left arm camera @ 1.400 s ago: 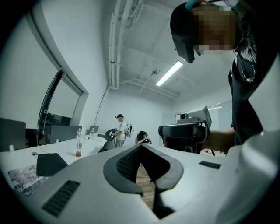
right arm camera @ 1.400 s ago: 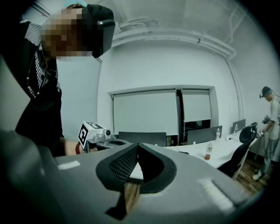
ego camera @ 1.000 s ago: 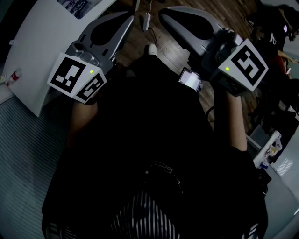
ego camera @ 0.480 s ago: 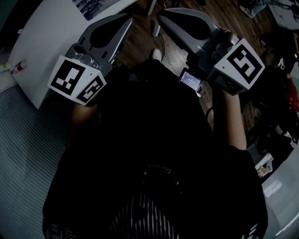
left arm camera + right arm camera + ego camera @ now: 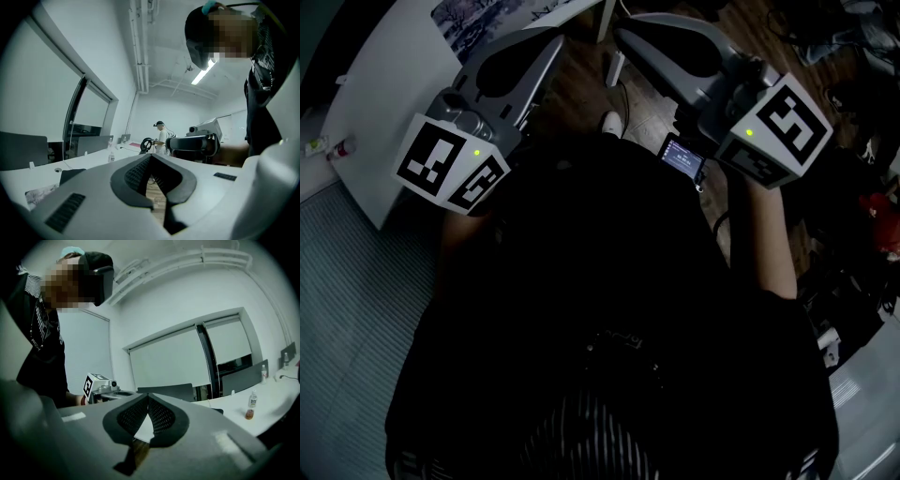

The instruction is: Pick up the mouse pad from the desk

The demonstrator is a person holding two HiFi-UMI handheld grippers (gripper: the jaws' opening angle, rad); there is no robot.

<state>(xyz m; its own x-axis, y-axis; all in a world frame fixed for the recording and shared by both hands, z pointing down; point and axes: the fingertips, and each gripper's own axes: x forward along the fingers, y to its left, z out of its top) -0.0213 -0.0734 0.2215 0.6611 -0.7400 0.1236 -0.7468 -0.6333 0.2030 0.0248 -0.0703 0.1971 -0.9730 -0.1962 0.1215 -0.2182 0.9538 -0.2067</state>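
Claws both pressed together, pinching nothing. In the head view my left claw (image 5: 553, 42) reaches toward the top of the frame left of centre. My right claw (image 5: 626, 30) is just beside it on the right, and both hang over the wooden floor (image 5: 581, 89). The mouse pad (image 5: 469, 14), printed in blue and white, lies on the white table (image 5: 384, 94) at the upper left, near my left claw but apart from it. A small bottle (image 5: 331, 148) rests at the table's left edge.
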